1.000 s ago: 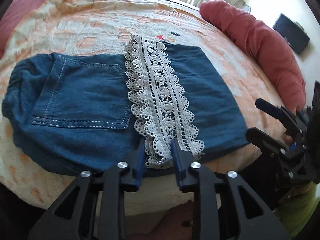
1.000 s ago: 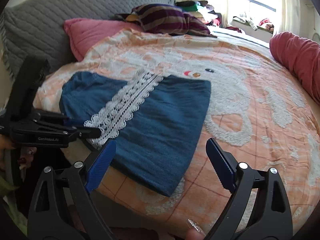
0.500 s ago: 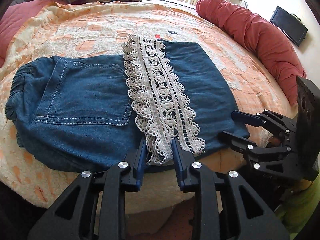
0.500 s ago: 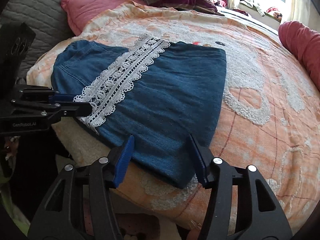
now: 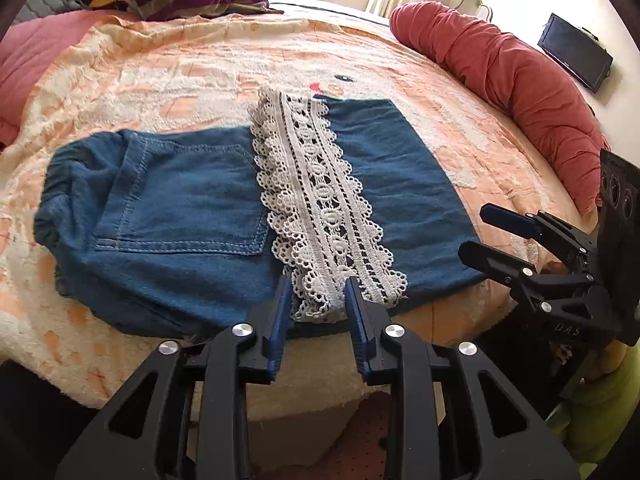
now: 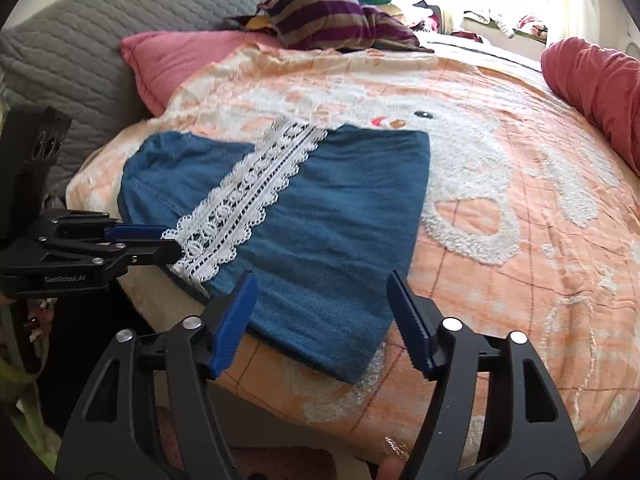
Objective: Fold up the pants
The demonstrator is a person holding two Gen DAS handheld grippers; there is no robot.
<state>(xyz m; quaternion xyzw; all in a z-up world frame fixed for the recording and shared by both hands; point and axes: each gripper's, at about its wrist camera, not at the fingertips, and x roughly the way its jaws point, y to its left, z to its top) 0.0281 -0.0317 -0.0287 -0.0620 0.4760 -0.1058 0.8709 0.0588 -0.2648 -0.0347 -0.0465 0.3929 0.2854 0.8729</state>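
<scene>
Your pants (image 5: 192, 216) lie folded flat on orange bedspread (image 5: 200, 80), at its near edge. Left gripper (image 5: 316, 300) half open, jaws just opening, lace strip (image 5: 320, 200) end between, no grip. Right gripper (image 6: 320, 292) wide, just reopening over pants corner. Red bolster (image 5: 500, 72) beyond pants; striped cloth (image 6: 332, 20) near grey headboard (image 6: 100, 32).

One pair of denim pants (image 5: 208, 216), one lace strip (image 5: 320, 200), two grippers — left gripper (image 5: 316, 300), right gripper (image 6: 320, 304) — one striped pillow (image 6: 324, 20).

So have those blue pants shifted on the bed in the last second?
No. The pants lie where they did: the far end of the lace strip still sits beside the red mark on the bedspread.
</scene>
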